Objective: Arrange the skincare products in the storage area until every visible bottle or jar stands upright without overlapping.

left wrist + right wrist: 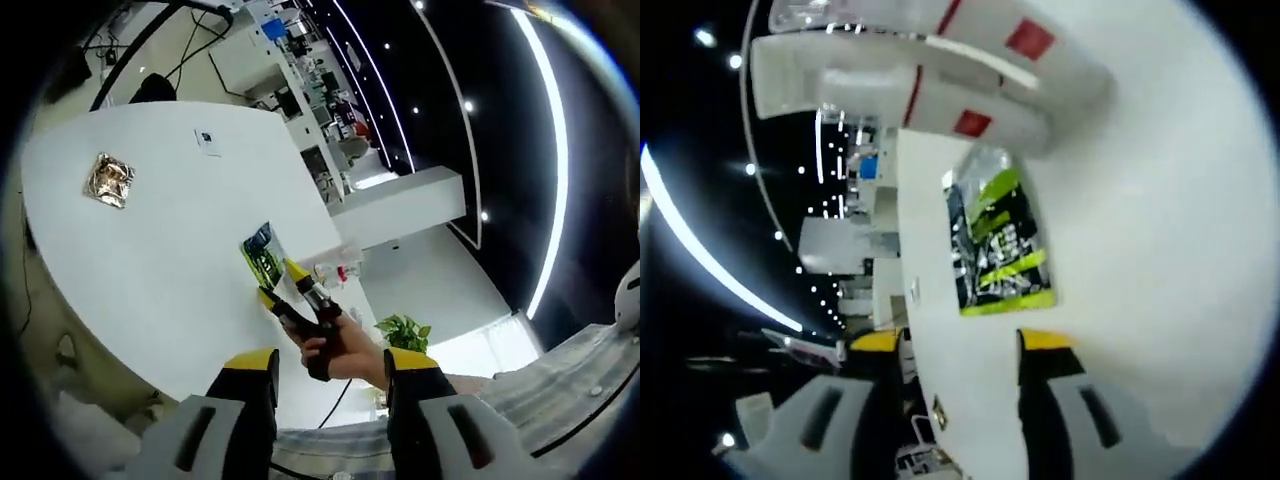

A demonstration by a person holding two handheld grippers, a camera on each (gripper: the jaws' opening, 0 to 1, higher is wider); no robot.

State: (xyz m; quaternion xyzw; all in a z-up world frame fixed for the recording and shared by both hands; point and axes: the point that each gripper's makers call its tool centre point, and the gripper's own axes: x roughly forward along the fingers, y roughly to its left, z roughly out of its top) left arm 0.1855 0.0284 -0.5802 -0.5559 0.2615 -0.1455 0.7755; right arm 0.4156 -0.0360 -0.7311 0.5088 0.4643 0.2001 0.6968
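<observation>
A green and black sachet (pixel 262 255) lies flat near the white table's (pixel 170 250) right edge. My right gripper (pixel 281 285), held by a hand (pixel 345 350), hovers just beside the sachet with its yellow-tipped jaws apart. In the right gripper view the same sachet (pixel 995 245) lies close ahead of my right gripper (pixel 960 342), which is open and holds nothing. My left gripper (pixel 330 362) is open too, raised well back from the table with nothing between its jaws. A gold foil sachet (pixel 110 180) lies at the table's left side.
A small white card (pixel 207 141) lies on the far part of the table. White shapes with red squares (pixel 970 80) rise beyond the sachet. Shelving (pixel 320 100) and a potted plant (pixel 405 330) stand past the table's edge.
</observation>
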